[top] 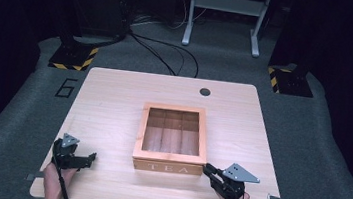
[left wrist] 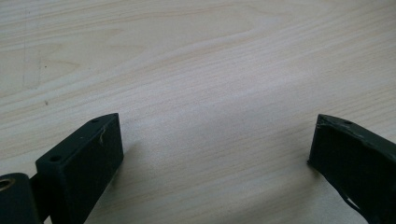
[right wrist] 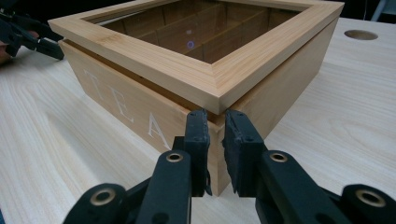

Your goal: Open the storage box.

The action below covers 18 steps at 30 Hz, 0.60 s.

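At the table's (top: 113, 102) centre sits a wooden tea box (top: 171, 139). The right gripper (right wrist: 215, 122), jaws nearly closed and empty, meets its near right corner; the left gripper (left wrist: 212, 140) rests wide open, empty.

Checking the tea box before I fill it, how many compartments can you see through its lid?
3, side by side under the window of the tea box: left, middle, right. Cross dividers could be hidden by glare.

The left gripper (top: 91, 159), at the high view's lower left, has its jaws spread wide. The right gripper (top: 206, 168), lower right, has its jaws nearly together.
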Tool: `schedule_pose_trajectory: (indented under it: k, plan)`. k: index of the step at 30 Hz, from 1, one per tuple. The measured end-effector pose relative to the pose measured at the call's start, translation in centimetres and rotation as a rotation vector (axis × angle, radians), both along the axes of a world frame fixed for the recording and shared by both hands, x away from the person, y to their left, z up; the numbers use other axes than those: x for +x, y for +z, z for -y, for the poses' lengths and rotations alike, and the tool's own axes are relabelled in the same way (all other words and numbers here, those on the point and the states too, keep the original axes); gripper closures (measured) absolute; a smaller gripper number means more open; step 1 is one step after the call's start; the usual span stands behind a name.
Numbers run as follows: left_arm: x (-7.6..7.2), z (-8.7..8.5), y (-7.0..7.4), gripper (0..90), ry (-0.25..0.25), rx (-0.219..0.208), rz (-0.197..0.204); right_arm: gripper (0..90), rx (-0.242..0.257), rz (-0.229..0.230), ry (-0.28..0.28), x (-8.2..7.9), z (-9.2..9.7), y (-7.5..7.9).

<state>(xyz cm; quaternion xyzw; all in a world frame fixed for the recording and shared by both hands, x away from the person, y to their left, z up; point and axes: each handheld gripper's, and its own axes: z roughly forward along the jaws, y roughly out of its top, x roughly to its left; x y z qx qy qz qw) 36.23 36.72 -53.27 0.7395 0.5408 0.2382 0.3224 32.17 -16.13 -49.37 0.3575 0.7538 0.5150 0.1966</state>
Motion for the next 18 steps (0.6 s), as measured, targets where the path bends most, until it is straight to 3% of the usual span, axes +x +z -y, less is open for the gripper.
schedule_pose_trajectory:
  k: [2, 18]
  plan:
    - [0.0, 0.0, 0.0, 2.6, 0.001, 0.001, 0.001, 79.4, 0.011, 0.021, 0.004, 0.07, -0.01, 0.05]
    - [-0.03, 0.02, 0.0, 2.9, -0.001, 0.001, 0.002, 78.8, 0.033, 0.048, -0.008, 0.34, -0.4, 0.44]
